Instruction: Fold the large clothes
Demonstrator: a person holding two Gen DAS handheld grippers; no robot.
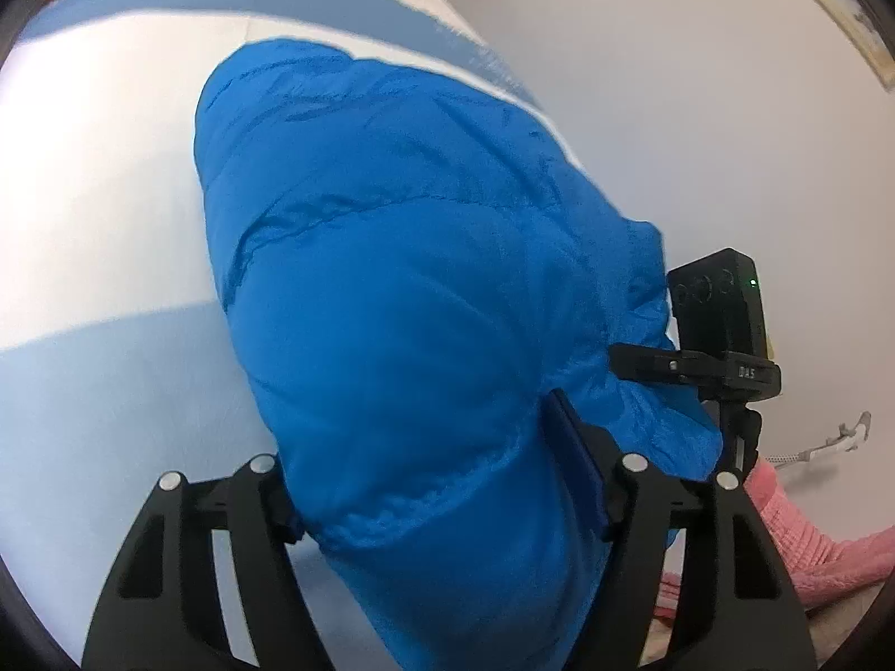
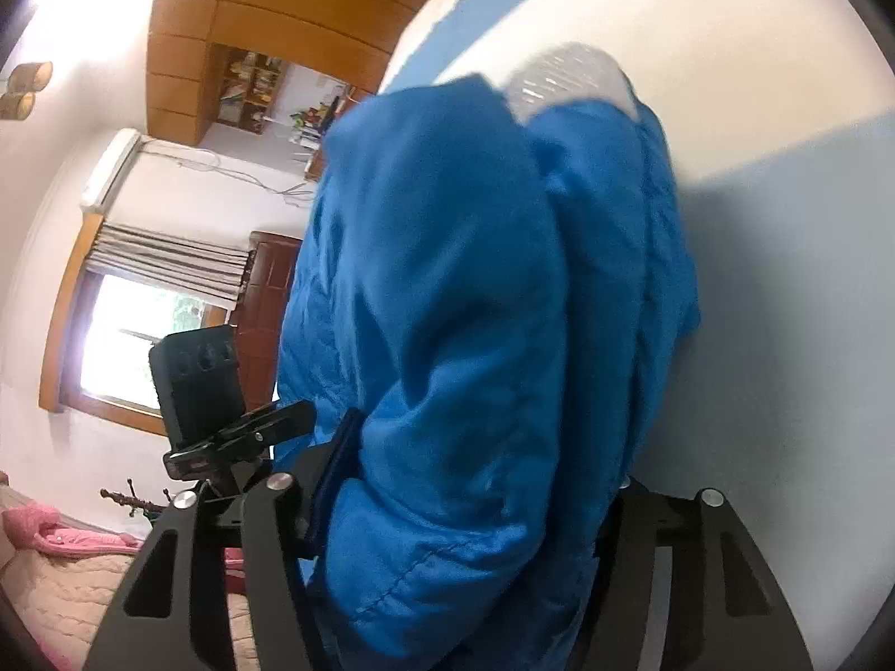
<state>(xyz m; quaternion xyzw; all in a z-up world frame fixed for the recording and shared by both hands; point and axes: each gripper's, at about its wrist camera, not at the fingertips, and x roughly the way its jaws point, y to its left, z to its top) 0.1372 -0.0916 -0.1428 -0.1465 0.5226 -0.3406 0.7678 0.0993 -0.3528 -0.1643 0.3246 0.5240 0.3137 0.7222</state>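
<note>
Bulging between both sets of fingers, the puffy bright-blue quilted jacket [image 1: 403,291] fills each wrist view and lies bunched on the white bed cover with pale blue stripes [image 1: 100,179]. We judge the current step to be gripping one thick folded edge with both tools before carrying it across. Our left gripper [image 1: 442,481] pinches a deep wad of padding, its jaws part-closed on the fabric. Our right gripper [image 2: 464,509] likewise clamps a thick fold, with a silvery lining patch [image 2: 565,81] exposed at the far end. Keep both grips level and move together, so the slippery shell does not slide out. Pink bedding [image 1: 805,537] lies clear beside us.
</note>
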